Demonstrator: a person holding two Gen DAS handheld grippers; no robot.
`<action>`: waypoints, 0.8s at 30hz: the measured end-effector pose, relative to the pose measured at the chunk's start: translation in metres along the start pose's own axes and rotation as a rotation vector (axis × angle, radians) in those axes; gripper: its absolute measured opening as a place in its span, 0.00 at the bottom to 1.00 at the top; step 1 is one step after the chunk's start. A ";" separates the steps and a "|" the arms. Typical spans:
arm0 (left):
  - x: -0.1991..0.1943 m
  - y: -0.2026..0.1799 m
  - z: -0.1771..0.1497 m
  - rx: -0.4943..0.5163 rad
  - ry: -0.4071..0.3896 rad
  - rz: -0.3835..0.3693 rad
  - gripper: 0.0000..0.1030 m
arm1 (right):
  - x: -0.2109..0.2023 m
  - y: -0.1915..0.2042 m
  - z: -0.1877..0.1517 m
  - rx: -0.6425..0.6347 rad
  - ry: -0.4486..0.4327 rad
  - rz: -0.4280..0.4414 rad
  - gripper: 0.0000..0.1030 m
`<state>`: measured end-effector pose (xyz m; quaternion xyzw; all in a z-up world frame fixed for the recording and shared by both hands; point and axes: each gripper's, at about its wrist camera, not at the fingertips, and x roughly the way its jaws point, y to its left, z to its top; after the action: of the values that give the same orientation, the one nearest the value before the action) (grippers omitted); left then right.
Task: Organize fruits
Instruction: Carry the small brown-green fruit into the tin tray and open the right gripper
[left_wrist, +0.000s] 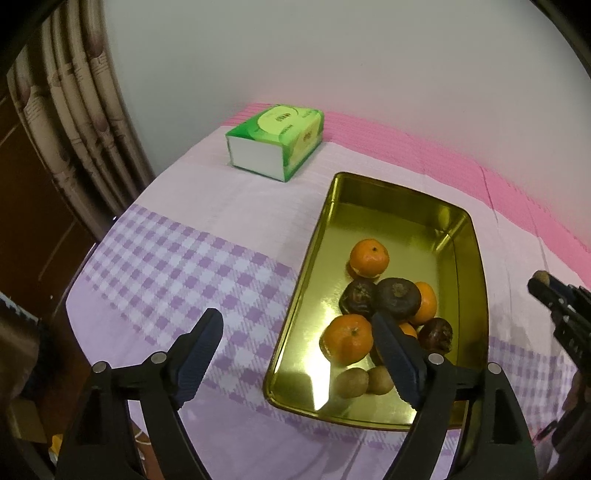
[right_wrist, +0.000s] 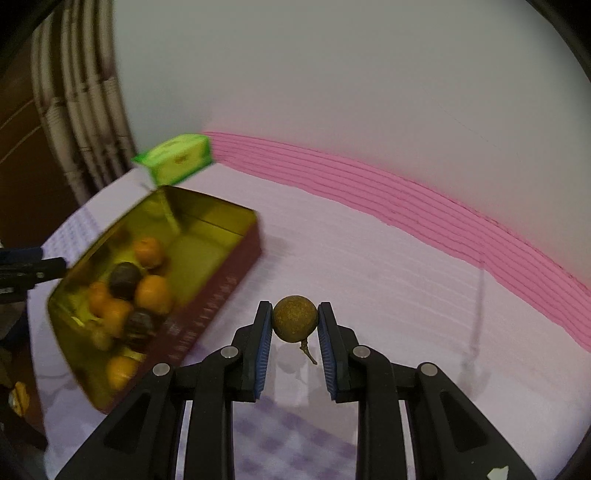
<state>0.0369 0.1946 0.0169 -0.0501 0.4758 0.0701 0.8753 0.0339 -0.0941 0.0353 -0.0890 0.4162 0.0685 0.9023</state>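
Observation:
A gold tin tray (left_wrist: 476, 258) lies on the cloth and holds several mandarins (left_wrist: 369, 258), dark wrinkled fruits (left_wrist: 399, 298) and two small brown longans (left_wrist: 351, 382). My left gripper (left_wrist: 295, 326) is open with nothing between its pads; its left finger hangs over the cloth, its right finger over the tray's near fruits. My right gripper (right_wrist: 294, 306) is shut on a round brown longan (right_wrist: 295, 321) with a short stem, held above bare cloth to the right of the tray (right_wrist: 214, 291). The right gripper (left_wrist: 541, 282) also shows at the left wrist view's right edge.
A green tissue pack (left_wrist: 275, 142) stands at the back left, beyond the tray, and shows again as the tissue pack (right_wrist: 177, 158). Behind it runs a pink stripe along a white wall. A curtain (left_wrist: 74, 110) hangs past the table's left edge.

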 end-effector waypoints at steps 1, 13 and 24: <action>-0.002 0.001 0.000 -0.006 -0.004 0.005 0.81 | 0.001 0.007 0.003 -0.007 -0.001 0.016 0.22; -0.016 0.018 -0.004 -0.066 -0.006 0.005 0.83 | 0.020 0.090 0.013 -0.118 0.033 0.165 0.22; -0.020 0.020 -0.012 -0.078 0.012 0.003 0.84 | 0.041 0.124 0.011 -0.159 0.065 0.199 0.22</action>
<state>0.0129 0.2112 0.0274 -0.0839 0.4779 0.0896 0.8698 0.0444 0.0315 -0.0021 -0.1206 0.4454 0.1872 0.8672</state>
